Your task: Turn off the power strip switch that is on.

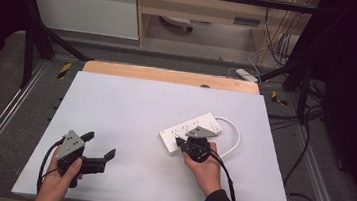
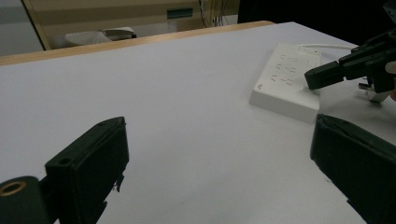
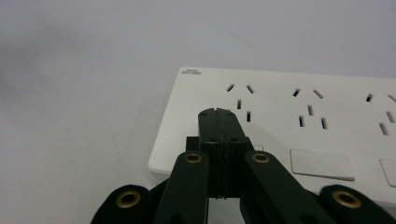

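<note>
White power strip [image 1: 192, 131] lies flat on the pale worktop [image 1: 130, 110], right of centre, set at a slant; its white cable [image 1: 233, 134] loops off the far end.

Right tongs [image 1: 180, 142] — pressed together, nothing between them. In the right gripper view the joined tips [image 3: 218, 122] sit over the strip's near end, just beside the first group of socket holes [image 3: 239, 97] and ahead of a flat rocker switch [image 3: 321, 164]. Whether the tips touch the casing or hover just above it I cannot tell.

Left tongs [image 1: 97, 148] — spread wide, empty, held low over bare worktop well apart from the strip. The left gripper view looks between its two black jaws toward the strip [image 2: 287, 81], with the right tongs [image 2: 322, 74] at its near edge.

Judgement: the work in hand looks like pressing or prodding the strip with the closed right tips, possibly aiming for the switch.

Risks from here:
- Strip is not held down by anything. A push at an angle could slide or swivel it across the smooth worktop — the left tongs are too far off to brace it.
- Tips stand beside the socket holes; a small drift could put them against a slot instead of the switch.
- Pressing near the strip's end might tip the far end up.
</note>
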Tool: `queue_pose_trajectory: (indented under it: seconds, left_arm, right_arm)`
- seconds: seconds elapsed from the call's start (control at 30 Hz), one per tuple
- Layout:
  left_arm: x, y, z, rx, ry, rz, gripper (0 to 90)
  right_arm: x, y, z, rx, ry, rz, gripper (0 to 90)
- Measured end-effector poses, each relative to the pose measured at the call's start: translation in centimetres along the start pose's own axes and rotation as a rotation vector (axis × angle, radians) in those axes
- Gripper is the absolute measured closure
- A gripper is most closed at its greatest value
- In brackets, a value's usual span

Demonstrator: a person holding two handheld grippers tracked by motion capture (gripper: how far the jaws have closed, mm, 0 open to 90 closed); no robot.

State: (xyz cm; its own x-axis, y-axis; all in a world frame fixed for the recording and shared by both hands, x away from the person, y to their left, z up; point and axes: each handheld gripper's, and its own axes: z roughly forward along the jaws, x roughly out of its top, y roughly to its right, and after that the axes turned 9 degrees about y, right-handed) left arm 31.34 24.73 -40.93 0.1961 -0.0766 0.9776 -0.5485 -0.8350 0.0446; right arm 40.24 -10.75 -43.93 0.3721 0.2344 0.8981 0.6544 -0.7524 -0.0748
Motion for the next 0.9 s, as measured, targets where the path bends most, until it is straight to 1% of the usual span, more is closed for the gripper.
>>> queue_pose_trajectory:
  seconds: [0.23,0.4,0.53,0.6,0.73,0.9]
  left_arm:
    - [0.00,0.02,0.00,-0.001,0.001,-0.002,4.3]
    - [-0.02,0.02,0.01,-0.005,-0.002,-0.001,4.3]
    - [-0.02,-0.05,-0.01,0.000,-0.003,0.002,4.3]
    - [-0.02,-0.02,-0.04,0.000,-0.002,0.000,4.3]
    - [0.00,0.07,0.02,0.001,-0.005,0.002,4.3]
    - [-0.01,0.01,0.01,0.000,-0.005,0.002,4.3]
  right_arm:
    - [-0.11,-0.02,0.12,-0.004,-0.003,-0.003,90.0]
    - [-0.19,-0.11,0.14,-0.009,0.005,-0.006,90.0]
    - [-0.29,-0.21,0.12,-0.015,0.010,-0.009,90.0]
    - [-0.43,-0.21,0.10,-0.016,0.022,-0.015,90.0]
    - [-0.79,-0.13,0.01,-0.013,0.046,-0.001,90.0]
    - [-0.93,-0.24,-0.02,-0.017,0.055,-0.001,90.0]
